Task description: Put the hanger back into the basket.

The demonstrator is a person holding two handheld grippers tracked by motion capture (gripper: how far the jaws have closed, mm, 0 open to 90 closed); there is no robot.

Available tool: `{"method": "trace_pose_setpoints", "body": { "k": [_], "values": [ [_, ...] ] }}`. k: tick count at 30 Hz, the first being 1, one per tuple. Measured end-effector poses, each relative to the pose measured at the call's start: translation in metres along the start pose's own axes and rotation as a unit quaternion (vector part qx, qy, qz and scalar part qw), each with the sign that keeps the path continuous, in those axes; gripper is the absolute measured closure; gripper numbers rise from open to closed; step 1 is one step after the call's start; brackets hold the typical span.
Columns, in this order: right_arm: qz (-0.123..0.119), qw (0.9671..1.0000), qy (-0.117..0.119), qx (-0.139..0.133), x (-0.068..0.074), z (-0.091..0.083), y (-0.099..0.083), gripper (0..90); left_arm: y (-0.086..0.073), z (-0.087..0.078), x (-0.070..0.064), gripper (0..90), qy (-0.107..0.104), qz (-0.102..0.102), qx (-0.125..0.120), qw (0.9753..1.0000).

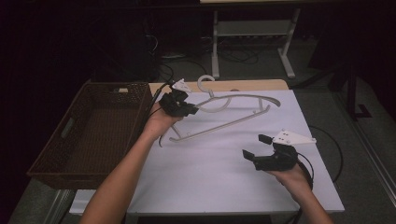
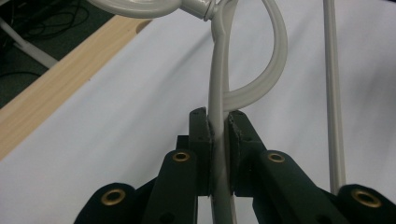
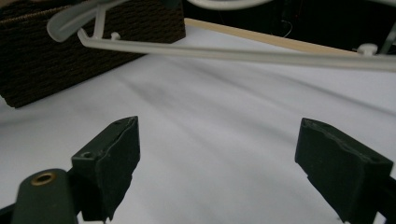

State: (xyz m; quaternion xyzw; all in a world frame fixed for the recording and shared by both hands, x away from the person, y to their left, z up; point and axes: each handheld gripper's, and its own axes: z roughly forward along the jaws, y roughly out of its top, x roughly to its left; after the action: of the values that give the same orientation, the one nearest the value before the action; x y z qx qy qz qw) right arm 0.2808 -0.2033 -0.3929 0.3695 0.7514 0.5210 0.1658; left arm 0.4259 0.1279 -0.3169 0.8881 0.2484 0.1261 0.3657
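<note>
On the white sheet that covers the table (image 1: 224, 182), toward its far left part, lies a pale grey plastic clothes hanger (image 1: 233, 109), its hook (image 1: 204, 83) pointing to the far edge where a strip of bare wood (image 1: 252, 85) shows beyond the sheet. Its curved top arm runs from the left toward the right, and its straight lower bar (image 1: 219, 126) slants from near left to far right. At the hanger's left part, close under the hook, the left gripper (image 1: 187, 109) has its jaws closed on the top arm; in the left gripper view the grey arm (image 2: 219, 130) passes upright between the two black pads (image 2: 200, 135), pinched on both sides, with the looped part of the hanger (image 2: 266, 70) curving off above and the lower bar (image 2: 332, 93) running alongside at the right. From the high view I cannot tell whether the hanger rests on the sheet or is raised off it

Well apart from it, over the near right part of the sheet, the right gripper (image 1: 257, 147) is held in the person's right hand (image 1: 292, 175) with its jaws spread wide and nothing between them; the right gripper view looks between the two separated black pads (image 3: 116, 158) across bare white sheet to the hanger's bar (image 3: 243, 53) farther off

Just beside the table's left edge stands a dark brown woven basket (image 1: 51, 154), close to the person's left forearm (image 1: 126, 172)
</note>
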Motion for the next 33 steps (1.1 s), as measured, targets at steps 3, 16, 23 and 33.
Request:
{"method": "trace_pose_setpoints", "body": {
  "k": [3, 16, 23, 33],
  "values": [
    [0.001, 1.0000, 0.000, -0.002, 0.001, -0.001, 0.001, 13.3, 0.004, -0.012, 0.000, 82.2, 0.003, -0.005, -0.007, 1.0000],
    [0.003, 0.9999, 0.000, -0.016, 0.006, -0.009, -0.002, 13.0, 0.005, -0.053, 0.007, 82.2, 0.024, -0.013, -0.013, 0.9996],
    [0.002, 0.9998, -0.004, -0.021, 0.005, -0.011, -0.003, 13.0, -0.001, -0.075, 0.014, 82.2, 0.039, -0.016, -0.016, 0.9990],
    [0.005, 0.9998, -0.006, -0.017, 0.005, -0.010, -0.003, 13.0, -0.018, -0.106, 0.026, 82.2, 0.060, -0.032, -0.026, 0.9974]
  ]
}}
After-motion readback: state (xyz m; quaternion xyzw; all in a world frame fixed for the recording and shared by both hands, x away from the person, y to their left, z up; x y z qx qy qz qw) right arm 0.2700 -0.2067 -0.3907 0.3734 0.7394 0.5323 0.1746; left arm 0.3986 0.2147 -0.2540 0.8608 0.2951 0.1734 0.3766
